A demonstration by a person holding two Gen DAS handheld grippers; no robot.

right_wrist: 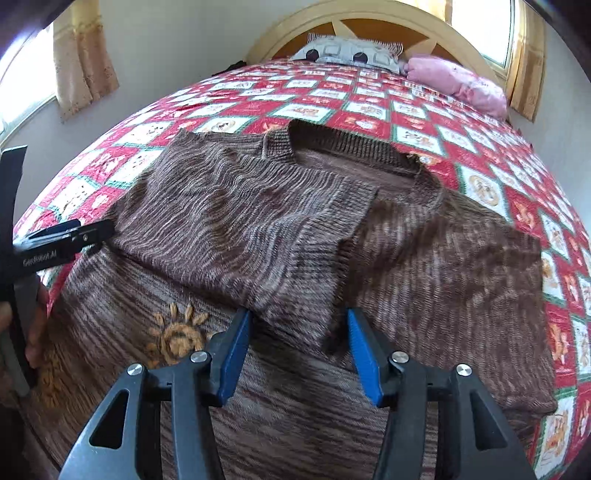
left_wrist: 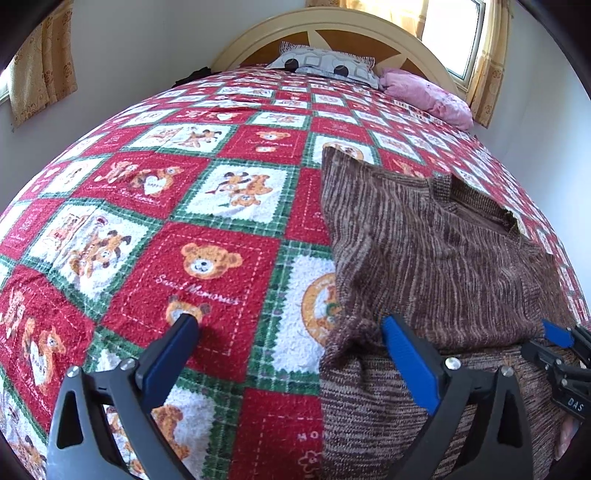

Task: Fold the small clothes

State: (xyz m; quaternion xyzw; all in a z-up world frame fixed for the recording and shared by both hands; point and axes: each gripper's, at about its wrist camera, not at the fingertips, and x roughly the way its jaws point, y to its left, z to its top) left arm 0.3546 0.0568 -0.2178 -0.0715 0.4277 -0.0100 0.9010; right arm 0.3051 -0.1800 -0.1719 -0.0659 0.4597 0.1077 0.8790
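A brown striped knit sweater [right_wrist: 280,229] lies spread on a bed covered by a red, white and green quilt [left_wrist: 207,236] printed with teddy bears. In the right wrist view the sweater fills the middle and lower part of the frame, its ribbed collar [right_wrist: 343,147] toward the top and an orange embroidered sun [right_wrist: 177,338] at lower left. One sleeve is folded inward across the chest, its cuff end [right_wrist: 295,317] reaching down to the lower middle of the frame.

The right hand-held gripper [right_wrist: 299,321] sits at the bottom centre of that view with its blue pads about half apart. The cuff end lies between them, but the pads do not press on it; a gap shows on each side.

The left hand-held gripper [left_wrist: 288,325] stands at the bottom of the left wrist view, spread to its widest and holding nothing. Its left fingertip [left_wrist: 186,321] rests over the bare quilt, and its right fingertip [left_wrist: 391,328] is over the sweater's left edge. In the right wrist view the same gripper shows at the left edge of the frame, beside the sweater's side, with part of a person's hand [right_wrist: 35,332] behind it.

At the top of both views are a rounded wooden headboard [left_wrist: 332,26], a patterned pillow [left_wrist: 325,62] and a pink bundle [left_wrist: 428,96], with yellow curtains [left_wrist: 40,70] at the windows.
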